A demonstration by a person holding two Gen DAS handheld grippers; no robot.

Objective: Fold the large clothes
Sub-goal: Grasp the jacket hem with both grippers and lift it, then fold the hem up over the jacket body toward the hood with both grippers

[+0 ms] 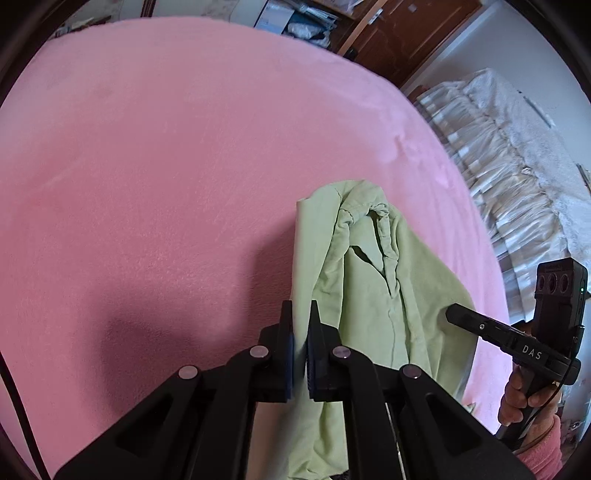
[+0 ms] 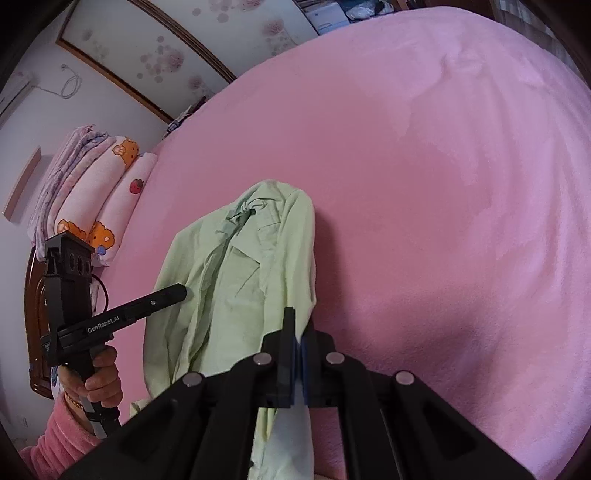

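A light green collared shirt [image 1: 373,280] lies bunched lengthwise on the pink bed cover [image 1: 166,166], its collar toward the far end. My left gripper [image 1: 300,314] is shut on the shirt's left edge, with a strip of green cloth pinched between its pads. In the right wrist view the same green shirt [image 2: 236,280] hangs from my right gripper [image 2: 300,325], which is shut on its right edge. Each view shows the other gripper at the side: the right gripper [image 1: 452,313] held by a hand, and the left gripper [image 2: 183,291] likewise.
The pink bed cover [image 2: 443,203] spreads wide beyond the shirt. Stacked pillows [image 2: 96,192] with bear prints lie at the bed's left end. A white ruffled bedspread [image 1: 517,166] and a wooden door [image 1: 406,33] stand to the right. A pink sleeve [image 2: 55,443] shows low.
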